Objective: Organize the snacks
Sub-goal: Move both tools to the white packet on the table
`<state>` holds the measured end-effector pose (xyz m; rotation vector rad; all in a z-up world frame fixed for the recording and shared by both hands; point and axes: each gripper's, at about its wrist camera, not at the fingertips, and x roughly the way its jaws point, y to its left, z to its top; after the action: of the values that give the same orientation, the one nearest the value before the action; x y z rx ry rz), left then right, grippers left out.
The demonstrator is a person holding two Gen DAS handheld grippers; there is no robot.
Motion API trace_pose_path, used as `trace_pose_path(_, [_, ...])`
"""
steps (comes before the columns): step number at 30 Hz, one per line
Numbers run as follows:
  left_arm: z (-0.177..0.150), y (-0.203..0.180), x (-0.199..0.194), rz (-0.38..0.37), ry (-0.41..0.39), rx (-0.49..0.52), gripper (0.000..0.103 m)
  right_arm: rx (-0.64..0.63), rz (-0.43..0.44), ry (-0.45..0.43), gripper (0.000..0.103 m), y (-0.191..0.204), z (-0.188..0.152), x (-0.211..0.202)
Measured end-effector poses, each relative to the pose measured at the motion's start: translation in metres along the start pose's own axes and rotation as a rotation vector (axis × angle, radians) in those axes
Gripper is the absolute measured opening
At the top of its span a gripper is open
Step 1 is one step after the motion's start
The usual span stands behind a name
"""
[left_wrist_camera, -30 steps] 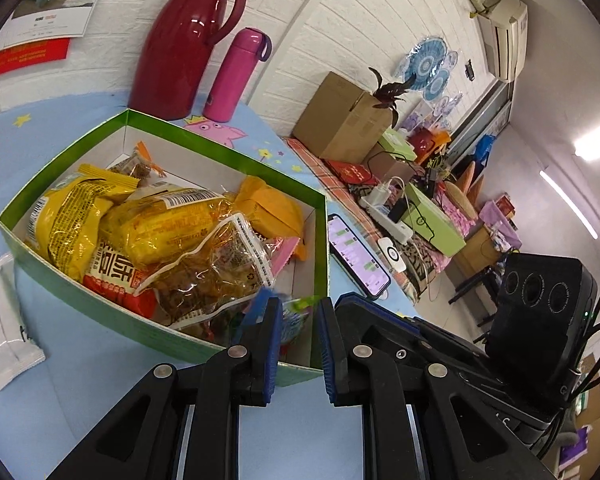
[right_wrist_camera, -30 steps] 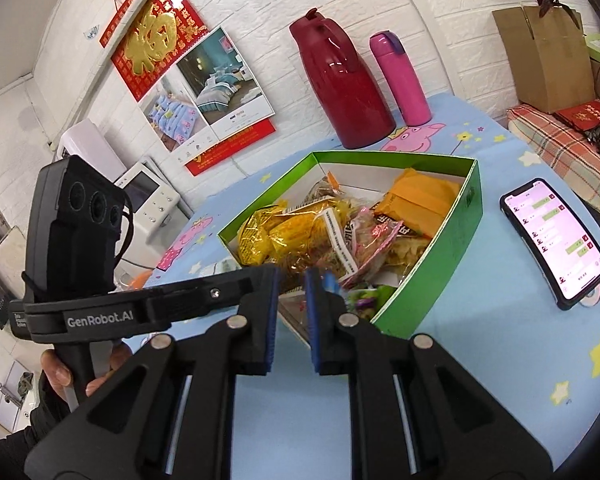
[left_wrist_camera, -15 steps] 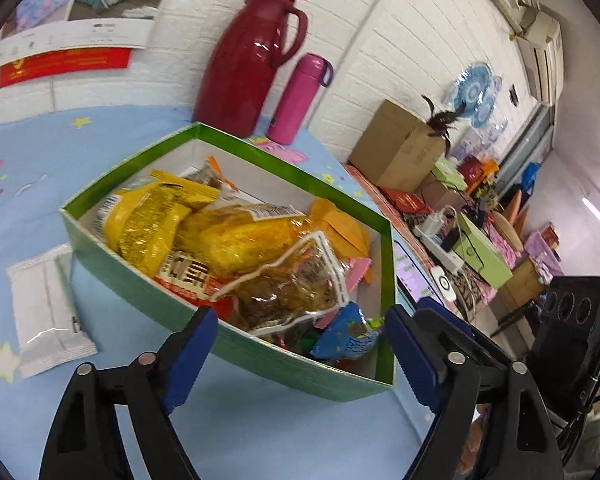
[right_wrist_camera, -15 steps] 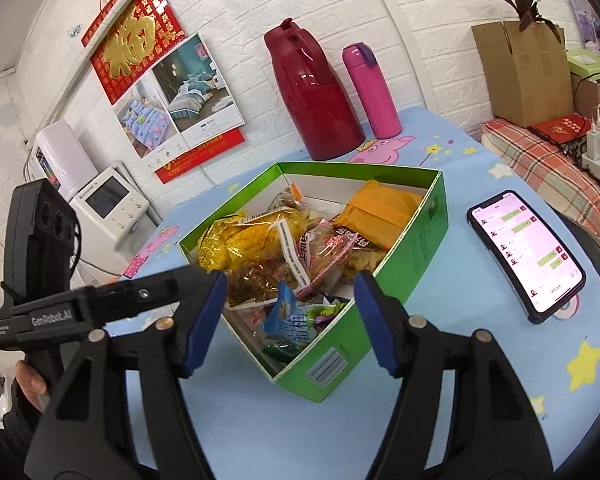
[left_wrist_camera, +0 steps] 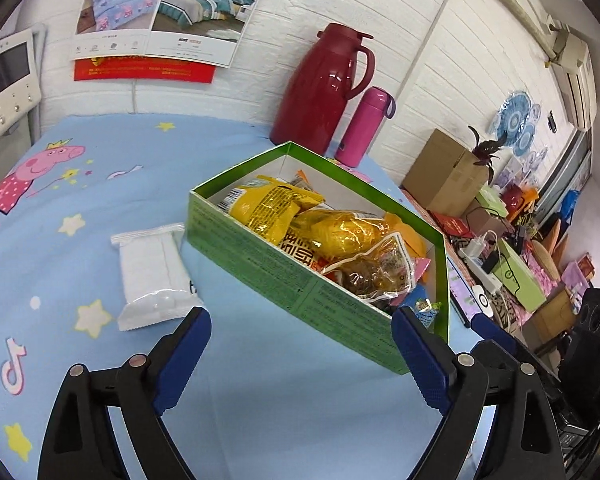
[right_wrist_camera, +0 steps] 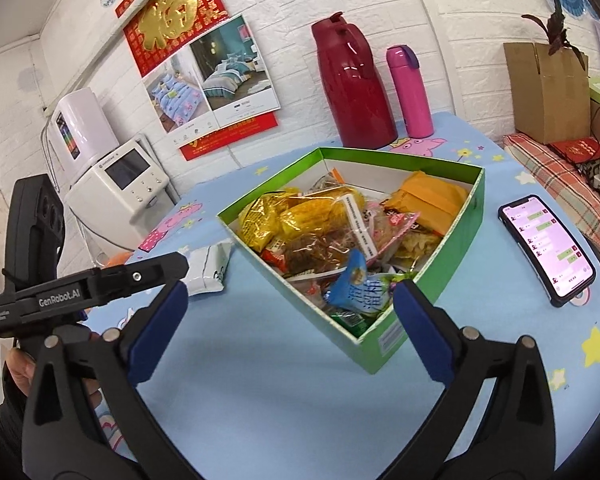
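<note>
Now, left gripper (left_wrist_camera: 300,346): jaws spread wide, empty, aimed towards white packet (left_wrist_camera: 156,272)
Right gripper (right_wrist_camera: 290,316): spread wide, empty
Green box (right_wrist_camera: 432,280): packed with snacks
White packet: outside, beside box wall, likely next in

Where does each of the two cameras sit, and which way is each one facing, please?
Left wrist: on the left gripper, facing forward over the blue tablecloth at the green box and white packet; its own open fingers show.
Right wrist: on the right gripper, facing the box's near corner and a phone; its open fingers and the person's hand show.
Shared: box, red jug, pink bottle.
</note>
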<state>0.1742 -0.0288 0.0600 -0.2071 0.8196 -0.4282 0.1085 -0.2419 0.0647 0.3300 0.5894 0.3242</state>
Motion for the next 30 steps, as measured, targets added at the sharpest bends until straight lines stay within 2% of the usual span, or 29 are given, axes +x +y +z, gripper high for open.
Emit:
trace_pose_path(4, [-0.003,0.020,-0.013,0.020,-0.006,-0.007,0.093,-0.041,0.035,0.004,0.102,0.020,-0.004,0.003])
trace_pose_path(9, [0.003,0.078,-0.035,0.074,-0.033,-0.085,0.093,-0.098,0.072,0.001,0.102,0.046,-0.009,0.014])
trace_pose_path(13, [0.008,0.120,-0.042,0.096,-0.044,-0.160,0.093,-0.129,0.111,0.100,0.102,0.066,-0.012,0.043])
trace_pose_path(18, [0.005,0.142,-0.019,0.046,0.030,-0.177,0.092,-0.158,0.111,0.205,0.102,0.083,-0.013,0.089])
trace_pose_path(23, [0.017,0.141,0.014,-0.028,0.093,-0.164,0.075,-0.142,0.113,0.262,0.102,0.090,-0.015,0.127])
trace_pose_path(28, [0.034,0.141,0.045,-0.028,0.133,-0.127,0.071,-0.132,0.104,0.288,0.101,0.088,-0.014,0.158])
trace_pose_path(30, [0.035,0.143,0.055,-0.041,0.155,-0.121,0.066,-0.137,0.095,0.301,0.095,0.088,-0.014,0.170])
